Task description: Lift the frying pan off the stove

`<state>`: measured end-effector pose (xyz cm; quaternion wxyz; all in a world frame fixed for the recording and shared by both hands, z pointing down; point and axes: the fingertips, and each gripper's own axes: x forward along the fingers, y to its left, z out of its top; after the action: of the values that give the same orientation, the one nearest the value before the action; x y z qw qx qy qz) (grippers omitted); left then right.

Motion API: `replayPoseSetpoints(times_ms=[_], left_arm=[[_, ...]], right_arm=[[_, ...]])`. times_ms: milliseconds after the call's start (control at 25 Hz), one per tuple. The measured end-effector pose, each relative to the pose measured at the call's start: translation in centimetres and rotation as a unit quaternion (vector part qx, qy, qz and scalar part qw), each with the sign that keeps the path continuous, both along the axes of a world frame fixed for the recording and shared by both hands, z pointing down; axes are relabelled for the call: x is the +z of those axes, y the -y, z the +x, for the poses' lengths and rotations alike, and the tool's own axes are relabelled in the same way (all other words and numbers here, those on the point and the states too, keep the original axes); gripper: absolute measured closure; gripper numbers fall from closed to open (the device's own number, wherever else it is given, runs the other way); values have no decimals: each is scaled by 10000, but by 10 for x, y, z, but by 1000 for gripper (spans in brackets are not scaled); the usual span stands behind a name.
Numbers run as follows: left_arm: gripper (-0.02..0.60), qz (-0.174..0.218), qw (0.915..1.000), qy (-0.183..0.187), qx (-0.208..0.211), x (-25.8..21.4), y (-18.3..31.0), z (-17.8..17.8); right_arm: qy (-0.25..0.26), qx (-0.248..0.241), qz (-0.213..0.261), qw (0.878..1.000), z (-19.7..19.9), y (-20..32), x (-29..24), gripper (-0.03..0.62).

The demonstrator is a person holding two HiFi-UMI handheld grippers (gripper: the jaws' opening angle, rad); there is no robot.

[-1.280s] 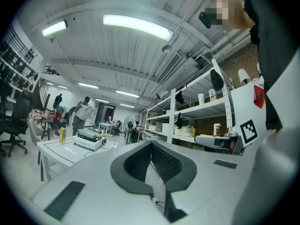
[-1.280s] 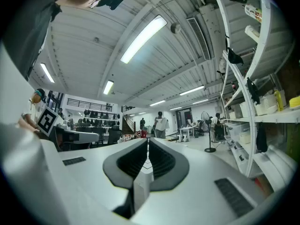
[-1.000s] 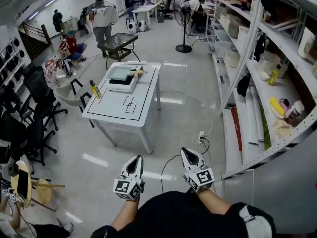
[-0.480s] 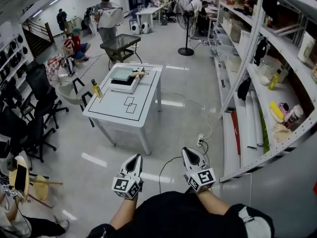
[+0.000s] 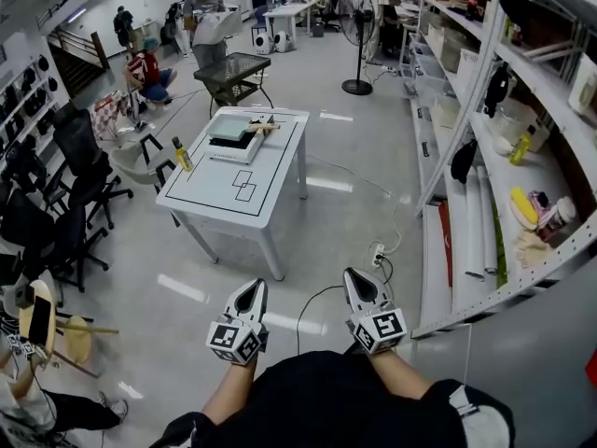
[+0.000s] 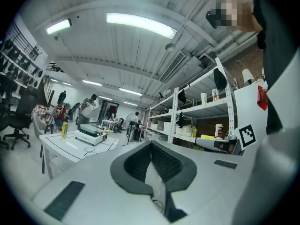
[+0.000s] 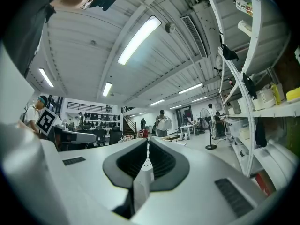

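Pan (image 5: 228, 129) sits on the stove (image 5: 235, 149) at the far end of the white table (image 5: 224, 199), well apart from both grippers; wood handle (image 5: 265, 128) sticks out to the right.

L gripper (image 5: 254, 287) clenched, nothing betw. its jaws; R gripper (image 5: 354, 276) likewise clenched and empty; both held low, near the body, tips pointing toward the table.

Handling, as a guess: pan looks squarish, pale, prob. metal, so stiff and not fragile, with moderate weight; that weight sits off the handle, so it'll want to tip down at the far side once lifted. The body looks smooth, so a rim pinch is likely slippery; the handle is the place to grab, close in to the pan body, w/ a firm squeeze. Whether anything is inside the pan, can't tell from here.

Around: yellow bottle (image 5: 182, 156) at the table's left edge, apart from the stove and not in the line to the handle; near half of the table bare but for drawn outlines. Floor betw. person and table is open, though a power strip (image 5: 378, 254) w/ cable lies to the right. Chairs (image 5: 65, 231) crowd the left and shelves (image 5: 464, 91) run down the right, so straight ahead looks the easy way in.
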<state>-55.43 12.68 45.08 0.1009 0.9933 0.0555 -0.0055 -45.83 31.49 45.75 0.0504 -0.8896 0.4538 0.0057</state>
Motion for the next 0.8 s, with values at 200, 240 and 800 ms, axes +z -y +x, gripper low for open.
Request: replayPoseSetpoints(times_ms=[200, 240, 800], left_arm=[[565, 76, 9999, 81, -84, 2, -11, 8], [565, 75, 9998, 113, -112, 3, -14, 10], [566, 68, 9990, 370, -239, 22, -66, 22]], right_arm=[[89, -7, -11, 10000, 13, -13, 6, 569], [110, -20, -17, 9999, 15, -16, 7, 569], [305, -239, -124, 9992, 32, -65, 27, 569]])
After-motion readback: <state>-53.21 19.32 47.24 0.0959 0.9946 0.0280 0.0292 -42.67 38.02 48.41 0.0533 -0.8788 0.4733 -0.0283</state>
